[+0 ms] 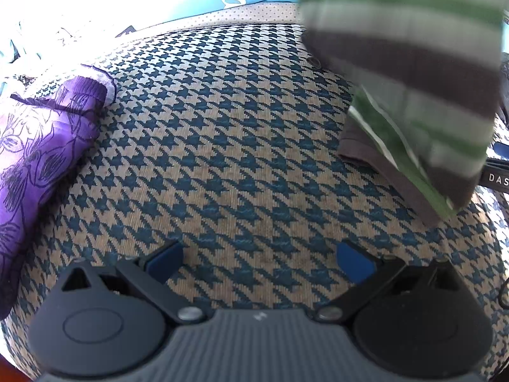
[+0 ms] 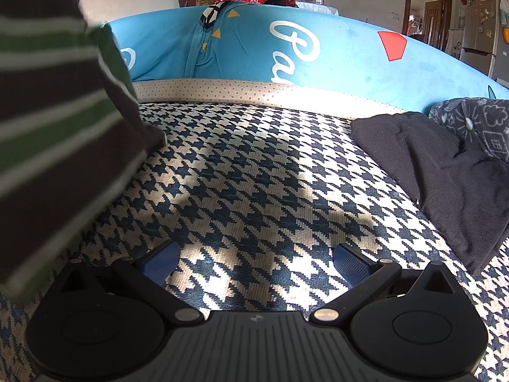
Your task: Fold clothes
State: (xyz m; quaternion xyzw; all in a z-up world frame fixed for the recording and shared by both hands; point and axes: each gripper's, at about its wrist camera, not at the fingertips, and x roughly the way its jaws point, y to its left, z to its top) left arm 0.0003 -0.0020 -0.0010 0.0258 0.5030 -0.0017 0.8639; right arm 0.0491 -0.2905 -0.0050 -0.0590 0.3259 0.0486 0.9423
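While both grippers, left gripper [image 1: 259, 262] and right gripper [image 2: 256, 262], are hovering apart and empty over the houndstooth cushion [image 1: 222, 146], the striped garment [image 1: 413, 79] is hanging between them, likely awaiting folding.

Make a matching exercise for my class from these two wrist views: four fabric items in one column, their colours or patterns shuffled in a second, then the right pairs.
Column one:
1. Mat
2. Floral garment
3. Striped garment
4. Cloth right of the mat

Column two:
A. Black
B. Purple
C. Brown, green and white
D. Dark blue and beige houndstooth

Pairs: 1-D, 2-B, 3-C, 4-A
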